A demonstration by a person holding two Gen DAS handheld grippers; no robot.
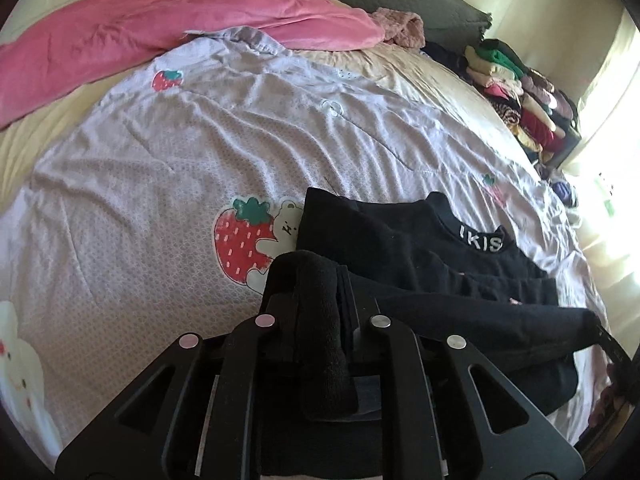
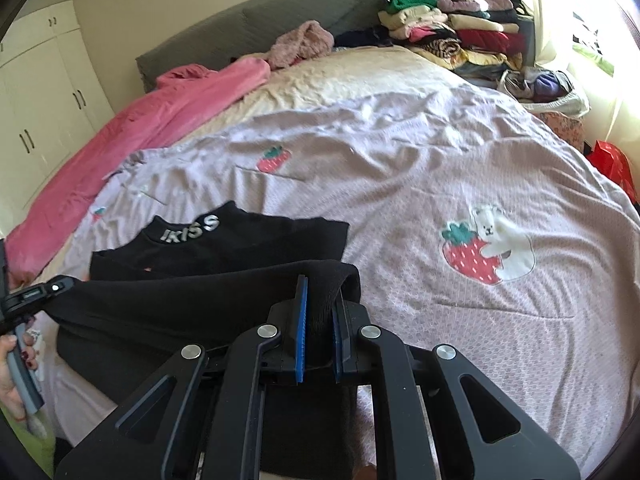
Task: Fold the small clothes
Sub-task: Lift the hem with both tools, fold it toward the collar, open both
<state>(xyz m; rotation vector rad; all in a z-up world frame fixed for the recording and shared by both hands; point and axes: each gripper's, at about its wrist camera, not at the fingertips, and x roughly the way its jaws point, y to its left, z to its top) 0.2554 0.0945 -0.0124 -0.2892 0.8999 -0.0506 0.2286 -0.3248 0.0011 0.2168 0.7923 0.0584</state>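
a small black top [image 2: 224, 248] of soft knit lies on the bed, its ribbed collar carrying pale block letters and pointing toward the headboard. the near part of it is lifted and stretched into a taut band between the two tools. the left gripper [image 1: 320, 312] is clamped on one end of that hem, a thick roll of black cloth bunched between its dark fingers and draped back over them. the right gripper [image 2: 320, 320] is clamped on the other end, the fabric pinched flat between two blue ribbed pads [image 2: 301, 336]. in the right wrist view a hand [image 2: 12, 372] shows at the left edge around the handle of the other tool.

under the top spreads a lilac quilt [image 1: 200, 152], thin and finely patterned, rumpled into long shallow ridges, with appliqué strawberries [image 1: 240, 240] and a white bear [image 2: 500, 240]. a pink velvety blanket [image 1: 140, 32] lies in a long heap along the far side, a fuzzy dusty-pink garment [image 2: 300, 44] beside it. a grey padded headboard [image 2: 260, 28] backs the bed, and folded clothes [image 2: 452, 28] sit stacked in the corner near a bright window.
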